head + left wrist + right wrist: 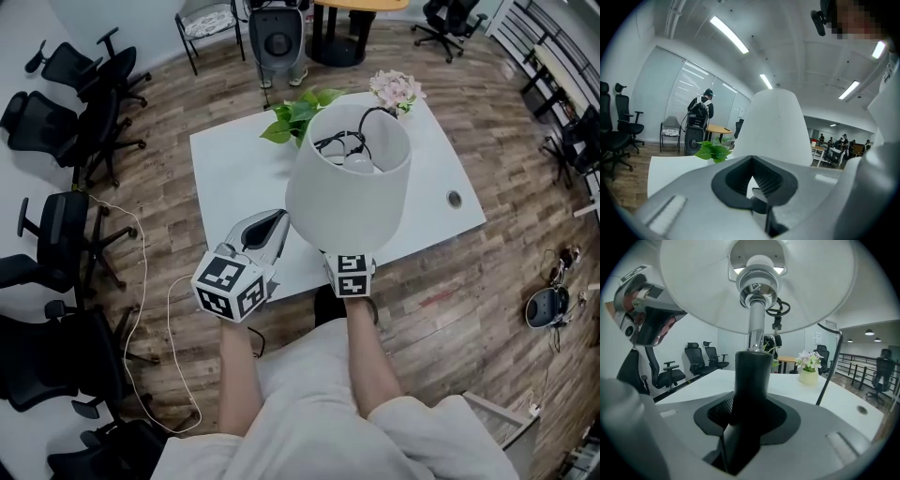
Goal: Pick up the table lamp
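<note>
The table lamp has a wide white shade (pixel 347 178) with its bulb and a black cord showing inside the open top. My right gripper (pixel 345 257) sits under the shade, shut on the lamp's black stem (pixel 750 380). Above the stem, a chrome tube rises into the shade (pixel 759 282). The lamp hangs above the white table (pixel 234 169). My left gripper (pixel 277 225) is just left of the shade (pixel 773 126), its tips together and nothing between them (pixel 752 161).
A green leafy plant (pixel 298 114) and a pot of pink flowers (pixel 397 89) stand at the table's far edge. The lamp's black cord (pixel 829 362) runs down to the table. Black office chairs (pixel 84 103) line the left. A white cable (pixel 141 281) lies on the floor.
</note>
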Available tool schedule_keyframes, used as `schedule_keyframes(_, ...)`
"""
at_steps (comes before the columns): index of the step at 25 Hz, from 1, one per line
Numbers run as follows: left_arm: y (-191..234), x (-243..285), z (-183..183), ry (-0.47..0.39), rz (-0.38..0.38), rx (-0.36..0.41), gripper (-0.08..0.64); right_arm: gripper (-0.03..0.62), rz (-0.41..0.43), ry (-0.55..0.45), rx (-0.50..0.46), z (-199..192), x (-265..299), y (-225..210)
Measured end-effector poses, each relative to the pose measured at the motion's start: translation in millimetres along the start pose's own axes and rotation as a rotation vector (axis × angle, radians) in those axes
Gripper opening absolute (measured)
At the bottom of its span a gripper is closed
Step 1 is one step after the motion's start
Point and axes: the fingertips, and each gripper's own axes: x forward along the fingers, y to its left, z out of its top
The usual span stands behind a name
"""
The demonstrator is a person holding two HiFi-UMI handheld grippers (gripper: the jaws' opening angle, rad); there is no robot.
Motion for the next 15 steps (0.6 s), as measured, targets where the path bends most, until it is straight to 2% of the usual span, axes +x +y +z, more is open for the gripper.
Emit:
schedule_keyframes(3, 6.9, -8.9, -0.7, 0.041, 0.042, 0.015, 0.0, 0.183, 0.012, 0.015, 0.011, 4.0, -7.7, 7.7)
schedule_keyframes(6, 18.0, -21.4, -3.8, 0.056, 0.081, -0.017, 0.0, 0.183, 0.02, 0.038, 0.014, 4.6, -15.5, 15.3)
schedule_keyframes(15, 9.3, -53.8, -30.8, 0.114, 0.075, -0.045, 0.0, 0.183, 0.003, 0.05, 0.069, -0.3, -51.4, 29.7)
